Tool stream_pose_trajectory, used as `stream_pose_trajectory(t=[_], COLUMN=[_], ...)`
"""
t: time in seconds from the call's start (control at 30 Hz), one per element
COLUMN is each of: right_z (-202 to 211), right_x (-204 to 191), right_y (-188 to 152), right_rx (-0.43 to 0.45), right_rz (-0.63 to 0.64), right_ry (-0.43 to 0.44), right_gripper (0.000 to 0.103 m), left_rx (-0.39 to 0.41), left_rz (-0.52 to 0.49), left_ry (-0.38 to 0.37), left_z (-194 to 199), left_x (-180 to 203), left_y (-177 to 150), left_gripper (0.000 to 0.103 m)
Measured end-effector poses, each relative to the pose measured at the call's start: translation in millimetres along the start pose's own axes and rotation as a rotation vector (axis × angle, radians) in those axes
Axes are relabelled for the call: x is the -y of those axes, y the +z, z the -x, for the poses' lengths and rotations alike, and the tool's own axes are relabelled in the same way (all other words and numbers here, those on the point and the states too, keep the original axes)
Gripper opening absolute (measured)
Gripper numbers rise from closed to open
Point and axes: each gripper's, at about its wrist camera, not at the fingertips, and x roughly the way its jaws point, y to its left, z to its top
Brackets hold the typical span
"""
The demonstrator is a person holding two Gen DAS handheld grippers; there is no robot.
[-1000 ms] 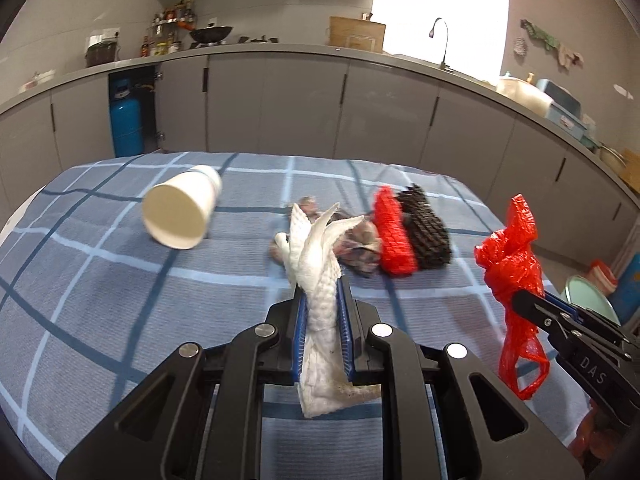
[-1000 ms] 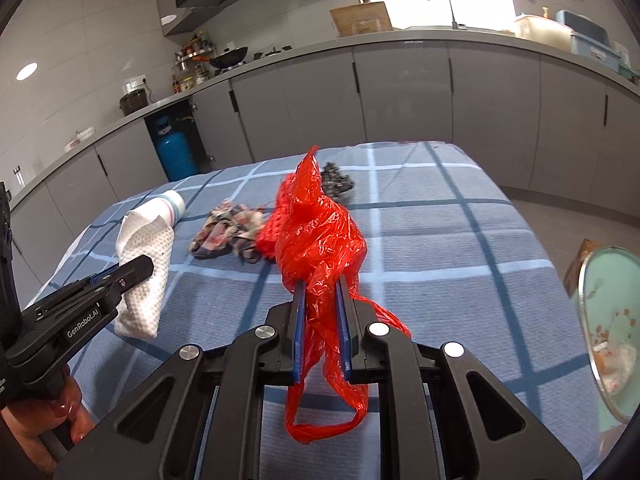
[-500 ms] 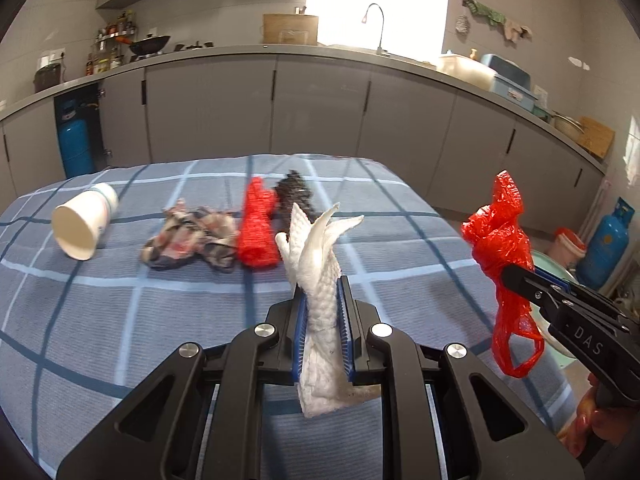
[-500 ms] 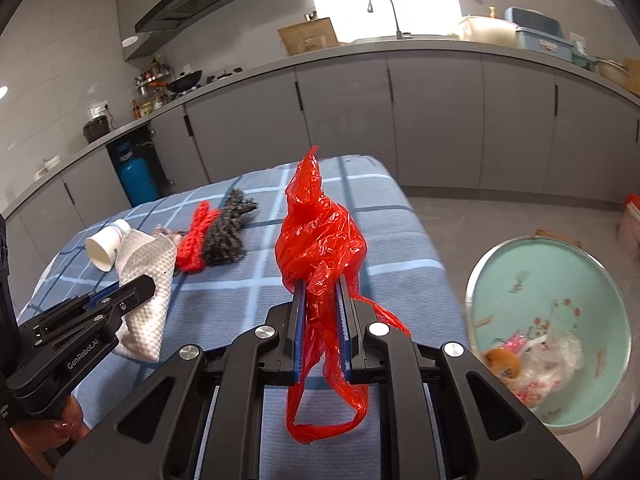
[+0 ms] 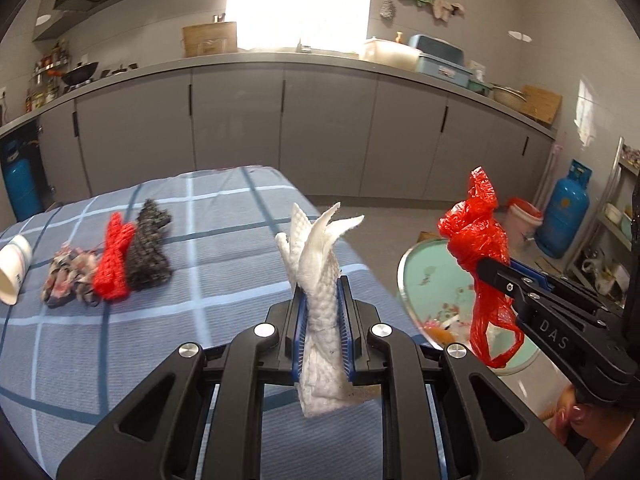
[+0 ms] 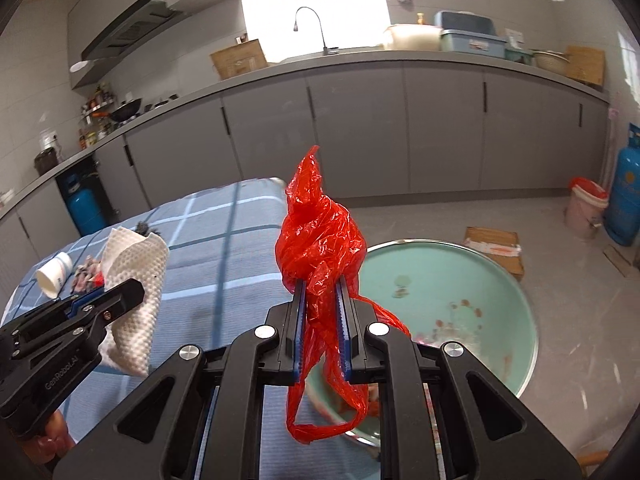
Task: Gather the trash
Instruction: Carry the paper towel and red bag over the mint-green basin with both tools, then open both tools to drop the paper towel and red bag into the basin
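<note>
Both loads swung off worktop (image 5: 120,360) toward basin (image 6: 500,280) at 3 o'clock. Left gripper (image 5: 322,320) clamped on paper towel (image 5: 320,264), right gripper (image 6: 322,320) on red bag (image 6: 320,240); drop next.

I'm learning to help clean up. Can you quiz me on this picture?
1. True or false: the left tongs are shut on a paper towel.
2. What do the right tongs hold? A) cup B) red bag C) spoon
3. What sits on the floor beside the table, past its edge?

Key: 1. True. 2. B, the red bag. 3. A green basin with some trash already in it.
</note>
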Motion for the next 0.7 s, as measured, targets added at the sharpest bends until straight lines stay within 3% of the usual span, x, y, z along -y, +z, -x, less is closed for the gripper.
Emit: stream_pose_trajectory(t=[0.33,0.7], right_z=[-8,-21], right_x=[41,74], right_y=[-14,-23], right_rx=[0.004,-0.037], right_rz=[-0.044,-0.132], right_ry=[-0.125,-0.162], right_gripper=[0.015,0.015], left_rx=[-0.050,-0.096], left_rz=[-0.049,-0.147], left_ry=[-0.042,-0.088], left_z=[-32,-66], left_x=[46,99], left_y=[-2,7], left_gripper=[0.015,0.016])
